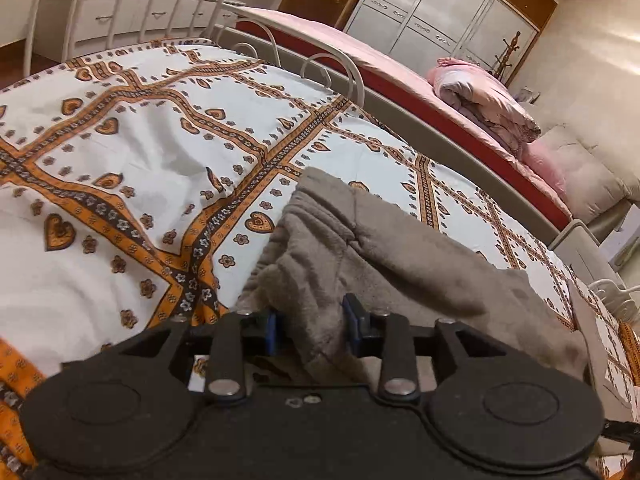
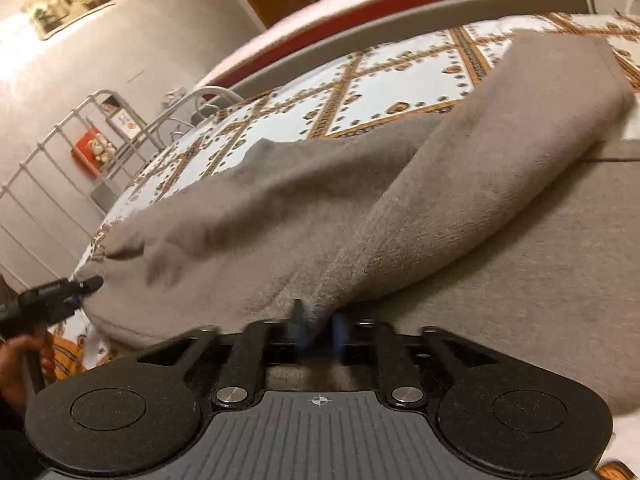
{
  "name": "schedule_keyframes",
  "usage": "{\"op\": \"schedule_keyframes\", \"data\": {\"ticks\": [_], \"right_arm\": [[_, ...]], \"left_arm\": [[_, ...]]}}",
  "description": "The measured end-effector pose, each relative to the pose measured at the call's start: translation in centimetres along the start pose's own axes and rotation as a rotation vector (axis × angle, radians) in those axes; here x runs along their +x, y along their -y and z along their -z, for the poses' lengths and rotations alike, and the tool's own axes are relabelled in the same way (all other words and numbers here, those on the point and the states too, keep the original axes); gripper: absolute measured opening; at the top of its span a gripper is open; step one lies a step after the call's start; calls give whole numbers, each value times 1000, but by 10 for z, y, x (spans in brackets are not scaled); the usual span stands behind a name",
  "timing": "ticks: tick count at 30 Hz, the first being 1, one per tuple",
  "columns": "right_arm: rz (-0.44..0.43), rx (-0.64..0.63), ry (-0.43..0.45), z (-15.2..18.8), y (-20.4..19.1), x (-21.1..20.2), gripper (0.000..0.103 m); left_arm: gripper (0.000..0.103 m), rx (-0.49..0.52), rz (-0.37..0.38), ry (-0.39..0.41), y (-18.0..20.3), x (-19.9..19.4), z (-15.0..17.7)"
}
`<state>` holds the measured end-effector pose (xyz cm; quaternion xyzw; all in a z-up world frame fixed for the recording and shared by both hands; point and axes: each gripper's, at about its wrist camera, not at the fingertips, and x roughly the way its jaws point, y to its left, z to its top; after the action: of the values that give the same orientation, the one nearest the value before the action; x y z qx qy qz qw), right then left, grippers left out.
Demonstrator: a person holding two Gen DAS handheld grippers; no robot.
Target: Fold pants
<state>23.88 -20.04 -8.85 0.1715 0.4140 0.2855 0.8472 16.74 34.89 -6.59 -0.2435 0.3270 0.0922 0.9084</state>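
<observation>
While the right claw is motion-blurred, grey pants fabric sits between its narrowly parted pads; grip cannot be confirmed. Left claw stands slightly apart astride a pants fold on the bed, pads not pressing.

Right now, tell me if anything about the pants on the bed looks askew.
Yes. The grey pants lie rumpled on the patterned bedspread, with one part folded diagonally over the rest, edges unaligned. The waistband end is bunched into ridges.

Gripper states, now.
Left gripper: open, pants between pads.
Right gripper: blurred; pants between pads, grip cannot be told.
</observation>
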Motion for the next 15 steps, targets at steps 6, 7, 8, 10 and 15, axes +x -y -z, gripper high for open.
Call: {"op": "schedule_keyframes", "data": {"ticks": [6,7,8,10,15], "right_arm": [[66,-61,118,-22,6,-50,30],[87,-50,116,-29,8,-50,30],[100,-47,114,-35,11,-50,30],[128,-41,90,-51,10,-38,30],[236,-15,3,-69,6,2,30]], "left_arm": [[34,20,-104,93,39,-49,-8],[36,23,-107,103,47,-51,-10],[41,27,-93,108,57,-50,-11],[59,71,-95,89,77,-36,-8],[56,148,-233,38,79,5,11]]}}
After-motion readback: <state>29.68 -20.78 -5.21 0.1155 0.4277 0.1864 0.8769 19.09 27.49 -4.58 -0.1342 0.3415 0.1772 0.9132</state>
